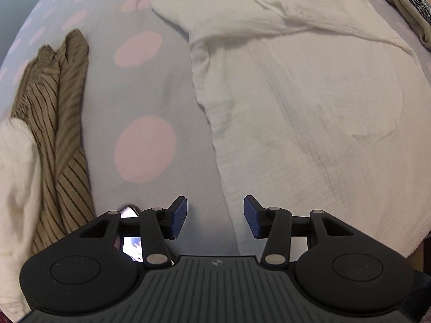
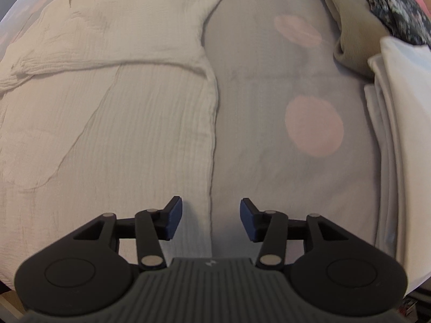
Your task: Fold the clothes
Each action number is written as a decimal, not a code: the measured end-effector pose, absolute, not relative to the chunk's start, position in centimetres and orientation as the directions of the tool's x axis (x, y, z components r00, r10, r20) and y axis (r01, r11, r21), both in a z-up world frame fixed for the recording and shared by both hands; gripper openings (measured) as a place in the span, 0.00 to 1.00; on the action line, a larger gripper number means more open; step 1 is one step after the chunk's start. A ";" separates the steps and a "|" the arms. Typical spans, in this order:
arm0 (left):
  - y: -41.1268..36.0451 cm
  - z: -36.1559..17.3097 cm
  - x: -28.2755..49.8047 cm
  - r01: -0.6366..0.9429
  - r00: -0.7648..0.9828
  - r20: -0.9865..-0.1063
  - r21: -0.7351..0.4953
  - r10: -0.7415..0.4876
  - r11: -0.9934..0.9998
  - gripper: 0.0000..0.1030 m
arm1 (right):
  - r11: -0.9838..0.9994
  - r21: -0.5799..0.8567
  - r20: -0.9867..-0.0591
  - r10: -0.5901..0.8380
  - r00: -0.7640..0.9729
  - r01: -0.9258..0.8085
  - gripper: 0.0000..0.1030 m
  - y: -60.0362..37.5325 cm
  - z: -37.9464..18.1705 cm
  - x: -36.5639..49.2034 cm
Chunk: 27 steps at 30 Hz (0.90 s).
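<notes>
Left wrist: left hand-held gripper [image 1: 215, 216] released over cream garment [image 1: 309, 107] edge; right hand-held gripper [image 2: 211, 218] released too

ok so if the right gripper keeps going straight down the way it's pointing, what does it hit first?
Most likely the right-hand edge of the cream garment: the right gripper hangs with open, empty jaws straddling that edge, the grey spotted bedsheet just beside it. Depth is hard to judge.

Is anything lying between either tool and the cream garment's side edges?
Nothing visible. The left tool hangs open over the cream garment at its left edge, the right tool open over its right edge. The striped brown garment and the folded white stack lie off to the sides on the dotted sheet.
</notes>
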<state>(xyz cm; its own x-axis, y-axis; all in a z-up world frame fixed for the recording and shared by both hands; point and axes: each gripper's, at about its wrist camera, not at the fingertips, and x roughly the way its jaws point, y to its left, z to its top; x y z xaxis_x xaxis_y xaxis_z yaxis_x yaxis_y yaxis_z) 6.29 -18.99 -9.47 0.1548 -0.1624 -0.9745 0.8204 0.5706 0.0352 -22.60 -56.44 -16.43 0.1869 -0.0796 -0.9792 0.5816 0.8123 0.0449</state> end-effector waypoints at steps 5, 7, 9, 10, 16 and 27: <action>-18.3 -10.8 5.5 0.819 0.121 -0.982 0.017 -0.144 0.574 0.43 | 0.814 0.052 -0.986 -0.050 0.159 0.578 0.53 -55.7 -17.4 -23.8; -18.1 -11.2 5.2 0.820 0.115 -0.985 0.019 -0.131 0.572 0.43 | 0.815 0.052 -0.985 -0.052 0.162 0.577 0.53 -55.5 -17.5 -24.0; -18.0 -11.3 5.2 0.813 0.102 -0.986 0.008 -0.129 0.582 0.43 | 0.816 0.054 -0.985 -0.052 0.165 0.575 0.53 -55.3 -17.6 -24.2; -17.9 -11.3 5.3 0.808 0.093 -0.987 -0.002 -0.131 0.590 0.41 | 0.816 0.063 -0.985 -0.041 0.167 0.574 0.53 -55.1 -17.6 -24.2; -18.7 -11.4 4.0 0.840 0.034 -0.991 -0.040 -0.127 0.541 0.15 | 0.854 0.094 -0.988 0.016 0.155 0.511 0.17 -52.7 -17.7 -24.3; -16.5 -5.0 7.2 0.775 0.014 -0.946 -0.195 -0.324 0.601 0.01 | 0.788 0.197 -0.948 0.001 0.319 0.583 0.04 -55.6 -10.9 -25.4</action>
<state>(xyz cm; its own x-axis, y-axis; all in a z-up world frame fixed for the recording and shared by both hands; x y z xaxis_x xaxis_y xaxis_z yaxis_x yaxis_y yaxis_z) 7.17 -16.50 -4.96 0.0135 -0.3237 -0.9461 0.7753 0.6009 -0.1945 -25.43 -55.62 -10.94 0.3187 0.0007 -0.9479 0.5835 0.7879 0.1968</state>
